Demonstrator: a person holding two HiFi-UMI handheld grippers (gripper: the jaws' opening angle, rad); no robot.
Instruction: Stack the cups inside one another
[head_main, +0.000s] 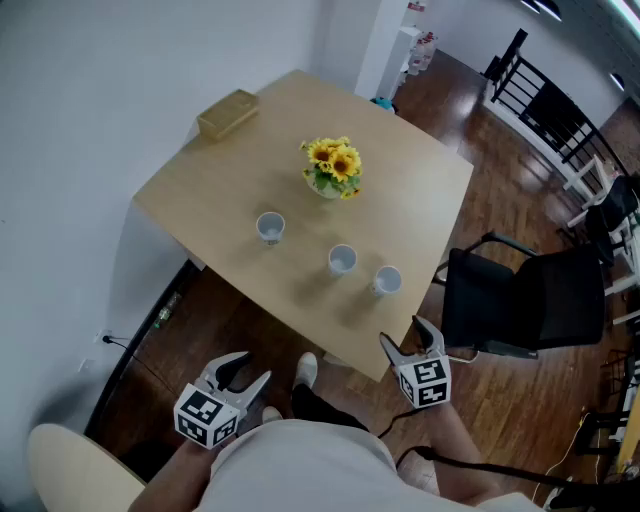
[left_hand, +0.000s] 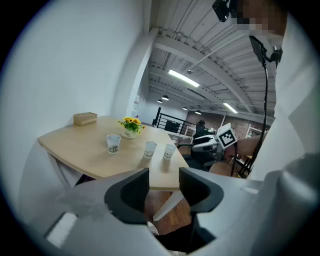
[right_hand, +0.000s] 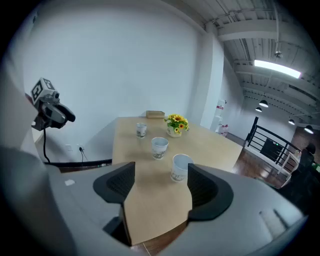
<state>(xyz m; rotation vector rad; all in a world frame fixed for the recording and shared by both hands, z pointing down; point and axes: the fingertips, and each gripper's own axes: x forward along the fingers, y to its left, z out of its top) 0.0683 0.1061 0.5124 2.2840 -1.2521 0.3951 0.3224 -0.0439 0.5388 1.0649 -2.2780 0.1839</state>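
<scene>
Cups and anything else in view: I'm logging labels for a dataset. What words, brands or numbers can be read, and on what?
Nothing is readable.
Right-hand cup: dark print, too blurred to read.
Middle cup: dark print, too small to read.
Left-hand cup: dark print, too small to read.

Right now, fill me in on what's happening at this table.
A person stands at the table with a gripper in each hand. The left gripper and right gripper are both open, empty, and short of the table. The left cup, middle cup and right cup stand apart in a row, none stacked yet. A sunflower vase sits behind them.
</scene>
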